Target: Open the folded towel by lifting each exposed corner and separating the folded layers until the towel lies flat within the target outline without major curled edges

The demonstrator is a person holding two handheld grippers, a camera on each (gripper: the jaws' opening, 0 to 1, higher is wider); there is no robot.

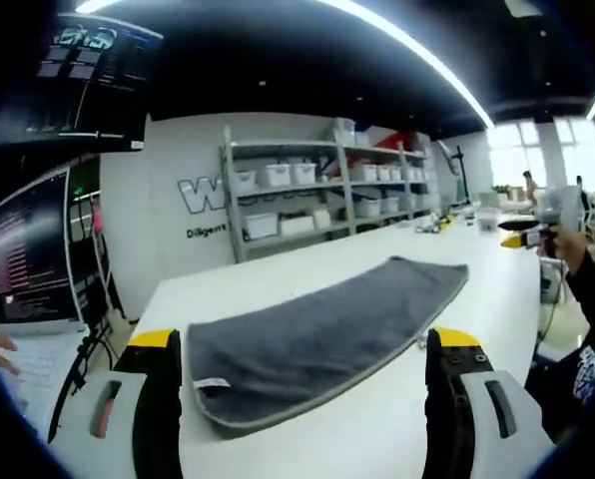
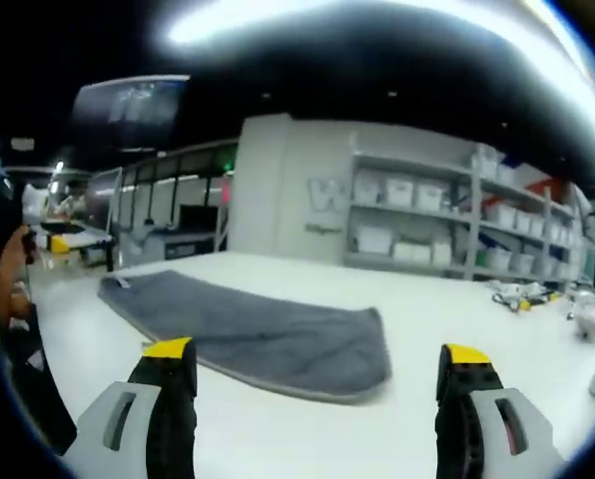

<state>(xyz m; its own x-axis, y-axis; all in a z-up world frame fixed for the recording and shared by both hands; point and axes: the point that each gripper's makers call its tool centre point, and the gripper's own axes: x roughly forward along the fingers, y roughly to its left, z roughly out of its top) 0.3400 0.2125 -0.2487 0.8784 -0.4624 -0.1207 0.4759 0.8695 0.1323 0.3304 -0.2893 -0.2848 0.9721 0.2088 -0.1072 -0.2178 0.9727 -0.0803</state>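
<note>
Still folded, the grey towel (image 1: 322, 334) lies on the white table (image 1: 477, 289); both grippers (image 1: 312, 384) (image 2: 317, 394) hover wide apart, gripping nothing.

**Soft cloth on a smooth white top**

The towel (image 1: 322, 334) is grey cloth with a fuzzy, matt pile and a stitched hem; a small white label sits at its 7 o'clock corner. The table (image 1: 417, 419) looks smooth, white, faintly glossy. The shelving (image 1: 317, 190) at 12 o'clock looks like pale painted metal holding translucent plastic bins.
</note>
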